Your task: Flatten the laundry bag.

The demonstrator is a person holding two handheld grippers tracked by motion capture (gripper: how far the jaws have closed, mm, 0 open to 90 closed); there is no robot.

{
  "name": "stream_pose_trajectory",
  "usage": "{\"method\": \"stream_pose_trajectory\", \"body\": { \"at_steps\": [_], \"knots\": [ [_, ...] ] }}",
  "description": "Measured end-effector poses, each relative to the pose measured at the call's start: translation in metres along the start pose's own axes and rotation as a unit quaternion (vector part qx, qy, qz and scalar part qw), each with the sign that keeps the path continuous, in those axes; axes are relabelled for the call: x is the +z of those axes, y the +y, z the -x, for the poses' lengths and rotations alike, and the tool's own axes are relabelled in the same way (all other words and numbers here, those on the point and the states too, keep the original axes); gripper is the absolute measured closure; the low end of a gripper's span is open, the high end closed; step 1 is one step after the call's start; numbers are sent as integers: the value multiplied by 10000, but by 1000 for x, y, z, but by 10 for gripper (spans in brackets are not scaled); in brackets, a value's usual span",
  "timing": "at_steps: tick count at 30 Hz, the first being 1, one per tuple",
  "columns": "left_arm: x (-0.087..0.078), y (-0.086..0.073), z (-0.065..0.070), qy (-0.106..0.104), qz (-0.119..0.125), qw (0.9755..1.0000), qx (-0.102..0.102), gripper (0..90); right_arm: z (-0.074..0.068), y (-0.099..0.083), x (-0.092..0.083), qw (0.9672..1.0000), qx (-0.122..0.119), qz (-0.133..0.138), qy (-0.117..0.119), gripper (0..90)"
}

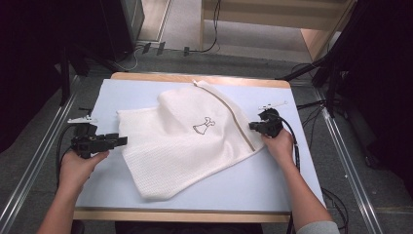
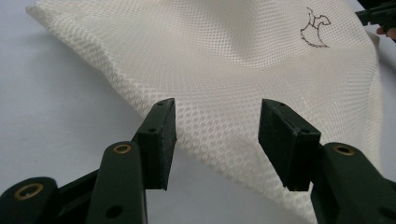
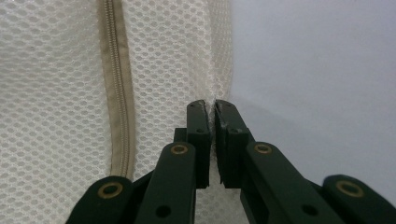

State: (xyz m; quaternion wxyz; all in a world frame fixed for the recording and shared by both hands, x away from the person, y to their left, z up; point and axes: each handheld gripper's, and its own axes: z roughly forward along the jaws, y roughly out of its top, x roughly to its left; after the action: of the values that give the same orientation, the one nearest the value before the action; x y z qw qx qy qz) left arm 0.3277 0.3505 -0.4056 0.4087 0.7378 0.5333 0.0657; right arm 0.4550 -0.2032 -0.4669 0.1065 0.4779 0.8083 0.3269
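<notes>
mesh bag [image 1: 185, 141] — dress logo [image 1: 203, 126], no text | right tool [image 1: 254, 126] pinching edge

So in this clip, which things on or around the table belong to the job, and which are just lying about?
In the job:
- white mesh laundry bag with beige zipper
- right tool, shut on the bag's edge beside the zipper
- left tool, open just short of the bag's other edge

Lying about:
- pale blue table top, which just bears the bag
- black cables on the grey floor
</notes>
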Motion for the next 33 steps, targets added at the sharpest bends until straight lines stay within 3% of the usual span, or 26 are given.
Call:
{"method": "stream_pose_trajectory", "body": {
  "at_steps": [7,12,16,22,25,29,33],
  "knots": [
    [9,8,0,-23,23,10000,80,472,-11,-23,-18,9999,-56,82,67,874],
    [20,18,2,-99,-35,9998,177,470,-23,-53,-45,9997,-180,61,165,875],
    [30,26,7,-186,-35,9995,269,469,-28,-71,-60,9995,-124,36,292,875],
    [38,31,10,-229,-129,9990,374,469,-40,-90,-74,9987,-200,-59,459,863],
    [40,32,11,-240,-140,9989,384,469,-50,-96,-78,9978,-340,-159,554,792],
    [37,31,10,-187,-132,9990,392,469,-47,-90,-84,9982,-292,207,476,663],
    [33,25,9,-101,-121,9994,318,469,-39,-78,-83,9971,-273,588,407,626]
  ]
}}
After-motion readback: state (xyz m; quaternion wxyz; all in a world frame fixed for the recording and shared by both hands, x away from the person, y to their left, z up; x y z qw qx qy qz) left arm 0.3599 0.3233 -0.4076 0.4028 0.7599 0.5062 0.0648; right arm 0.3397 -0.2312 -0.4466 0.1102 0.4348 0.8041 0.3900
